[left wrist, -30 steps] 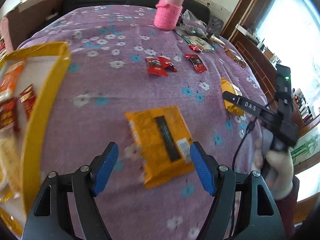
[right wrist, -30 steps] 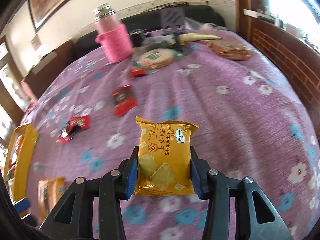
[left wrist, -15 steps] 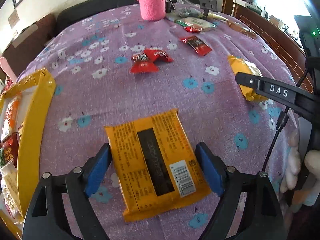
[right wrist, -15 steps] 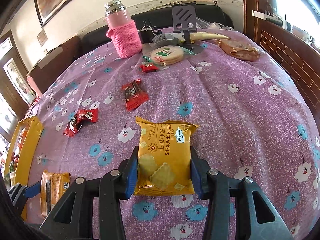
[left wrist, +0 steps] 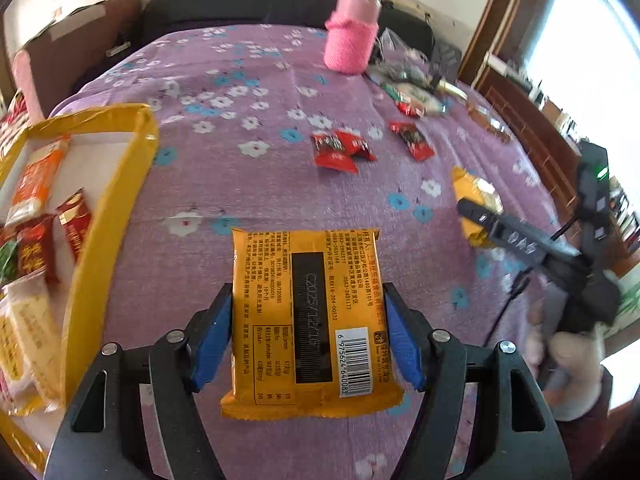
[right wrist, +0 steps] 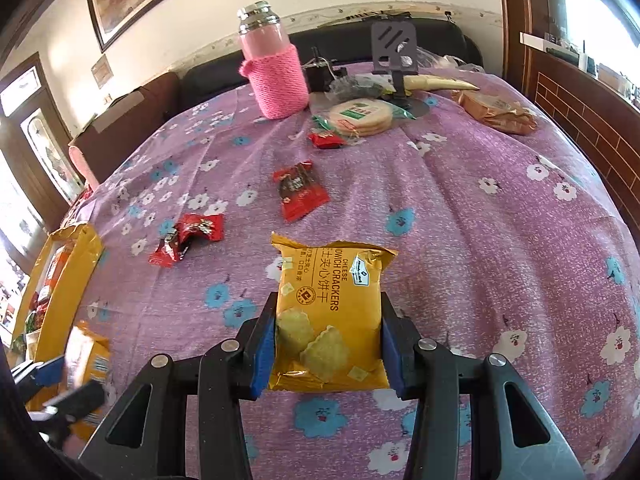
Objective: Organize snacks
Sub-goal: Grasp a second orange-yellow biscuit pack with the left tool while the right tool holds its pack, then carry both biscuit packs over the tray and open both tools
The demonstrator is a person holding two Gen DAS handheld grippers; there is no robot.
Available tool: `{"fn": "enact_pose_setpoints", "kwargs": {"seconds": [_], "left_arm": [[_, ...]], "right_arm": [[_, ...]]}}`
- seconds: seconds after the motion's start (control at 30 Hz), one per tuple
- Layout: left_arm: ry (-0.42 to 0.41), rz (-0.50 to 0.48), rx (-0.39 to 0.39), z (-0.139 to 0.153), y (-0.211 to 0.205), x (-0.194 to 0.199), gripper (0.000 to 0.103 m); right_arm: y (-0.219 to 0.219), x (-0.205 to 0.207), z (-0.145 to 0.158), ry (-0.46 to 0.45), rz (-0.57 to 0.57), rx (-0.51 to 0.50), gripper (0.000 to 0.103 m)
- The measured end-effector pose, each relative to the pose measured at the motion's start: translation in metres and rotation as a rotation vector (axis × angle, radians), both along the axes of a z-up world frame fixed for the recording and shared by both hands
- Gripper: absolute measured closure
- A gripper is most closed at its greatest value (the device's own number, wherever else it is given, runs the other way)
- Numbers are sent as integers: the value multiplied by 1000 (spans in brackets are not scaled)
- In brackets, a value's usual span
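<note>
1. The cloth (left wrist: 260, 92) fills both views: purple fabric, soft and creased, printed with white and blue flowers, draped over a rounded surface.
2. At the left edge sits the box (left wrist: 108, 208), a shallow open carton with shiny yellow walls and a white floor, with red, orange and pale packets inside.
3. Far back stands the flask (right wrist: 274, 68), a pink cylinder in a knitted pink sleeve with a metal cap.
4. Left gripper (left wrist: 308, 340) is clenched on the back-side pack (left wrist: 310, 312): a flat orange foil pillow, barcode and small print facing up, a black band down its middle, crimped at both ends. Blue pads press its two long edges, and it is held in front of the camera above the cloth, just right of the box.
5. Right gripper (right wrist: 328, 352) is clamped on the cracker pack (right wrist: 328, 312): glossy yellow-orange wrapper, face up, reading "CHEESE SANDWICH CRACKERS", square crackers pictured at its near end. It is held over the cloth's near middle.
6. Beyond it lie red candies (right wrist: 300, 192), small crinkly wrappers, loose on the cloth; a round wafer pack (right wrist: 360, 114) rests near the flask.
</note>
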State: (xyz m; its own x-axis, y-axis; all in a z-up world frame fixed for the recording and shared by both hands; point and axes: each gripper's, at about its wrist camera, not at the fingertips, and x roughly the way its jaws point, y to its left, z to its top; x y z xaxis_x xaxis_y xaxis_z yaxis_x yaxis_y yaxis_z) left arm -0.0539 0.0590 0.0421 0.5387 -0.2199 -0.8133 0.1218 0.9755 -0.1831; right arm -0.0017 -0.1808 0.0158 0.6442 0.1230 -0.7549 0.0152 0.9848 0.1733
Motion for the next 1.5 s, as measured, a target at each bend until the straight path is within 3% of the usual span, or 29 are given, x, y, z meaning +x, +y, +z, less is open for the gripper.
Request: {"fn": "enact_pose_setpoints", "kwargs": {"seconds": [0.17,0.33,0.57,0.8,1.0,1.17,1.33,1.5], "left_arm": [[-42,41,-65,24,31,-22,33],[-97,122,-81,43,74,-39,33],[-127,267,-138,50,152,-57,33],[-146,362,-125,48,201,-72,33],[-139,412,-136,40,232,-74,33],[-135,427,-124,38,250,-67,33],[-105,437,-108,28,268,-51,33],[-85,426,-94,21,275,-35,33]], "right_arm": [[5,0,-2,-2,10,-5,57],[3,-2,-2,-11,-6,-1,57],[-5,-4,-3,-7,-54,15,57],[10,-14,3,12,-24,1,57],[73,-28,45,-41,122,26,57],[152,-27,76,-38,296,82,57],[223,-22,76,33,424,161,58],[294,-18,62,69,509,98,58]]}}
